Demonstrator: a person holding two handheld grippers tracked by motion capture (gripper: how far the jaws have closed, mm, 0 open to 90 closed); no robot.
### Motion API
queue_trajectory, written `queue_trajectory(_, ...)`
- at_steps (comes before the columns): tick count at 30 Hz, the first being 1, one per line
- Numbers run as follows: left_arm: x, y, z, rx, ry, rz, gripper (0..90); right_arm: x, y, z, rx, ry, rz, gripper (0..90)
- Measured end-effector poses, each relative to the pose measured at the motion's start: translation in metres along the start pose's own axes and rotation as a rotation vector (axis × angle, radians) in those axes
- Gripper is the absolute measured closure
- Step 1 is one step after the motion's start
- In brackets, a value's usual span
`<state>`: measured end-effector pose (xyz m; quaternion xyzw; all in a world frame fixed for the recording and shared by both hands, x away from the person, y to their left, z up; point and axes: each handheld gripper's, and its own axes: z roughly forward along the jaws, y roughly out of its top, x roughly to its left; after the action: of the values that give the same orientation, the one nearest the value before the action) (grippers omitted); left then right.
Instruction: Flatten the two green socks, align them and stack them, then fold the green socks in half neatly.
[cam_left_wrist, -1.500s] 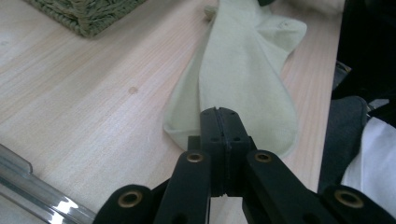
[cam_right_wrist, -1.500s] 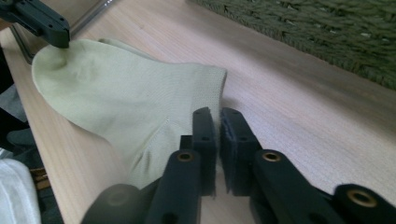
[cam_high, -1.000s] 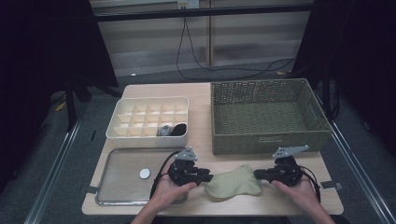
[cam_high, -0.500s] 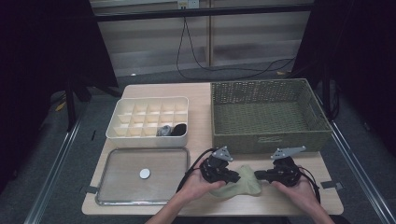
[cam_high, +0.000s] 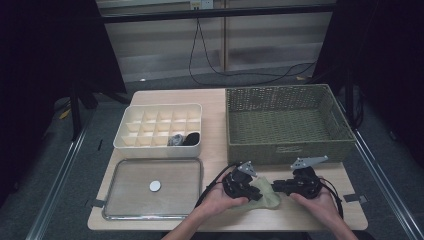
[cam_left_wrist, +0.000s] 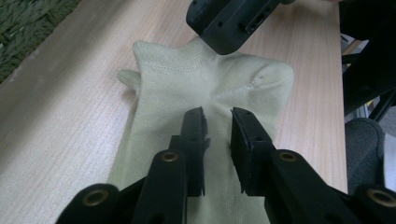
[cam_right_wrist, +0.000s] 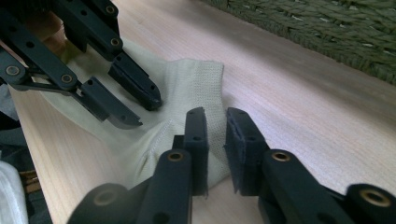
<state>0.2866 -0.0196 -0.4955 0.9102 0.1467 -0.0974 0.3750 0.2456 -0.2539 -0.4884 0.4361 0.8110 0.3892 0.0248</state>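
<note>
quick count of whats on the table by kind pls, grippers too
Woven basket: 1
Divided cream organiser box: 1
Metal tray: 1
White disc on the tray: 1
Pale green sock: 1
Dark items in the box: at least 2, too small to tell apart
Grippers: 2, left gripper, right gripper
Total: at least 9

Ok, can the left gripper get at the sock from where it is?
Probably yes. The left gripper is open, its jaws right over the sock lying flat on the table, nothing between them. The right gripper works the sock's far end and leaves this part free.
</note>
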Motion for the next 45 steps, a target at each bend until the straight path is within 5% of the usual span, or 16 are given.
queue_trajectory(4,-0.002,0.002,0.0,0.027,0.026,0.031,76.7,-0.002,0.0,-0.001,-0.01,-0.018,0.011,68.1)
queue_trajectory(15,-0.002,0.002,0.001,0.019,0.009,0.031,73.6,0.001,0.0,0.007,0.044,-0.037,-0.002,57.4)
queue_trajectory(22,0.001,0.001,0.001,0.006,-0.011,0.031,73.9,0.003,0.001,0.009,0.067,-0.029,-0.027,68.5)
queue_trajectory(33,-0.003,0.002,0.001,0.016,0.017,0.059,74.4,0.012,0.001,0.014,0.065,-0.057,-0.07,81.0)
queue_trajectory(42,-0.004,0.0,0.0,0.007,0.037,0.059,74.4,0.006,0.0,0.012,0.055,-0.003,0.015,82.7)
queue_trajectory(45,-0.004,0.001,-0.003,0.038,0.07,0.06,76.9,0.004,0.001,0.008,0.033,0.008,0.028,82.7)
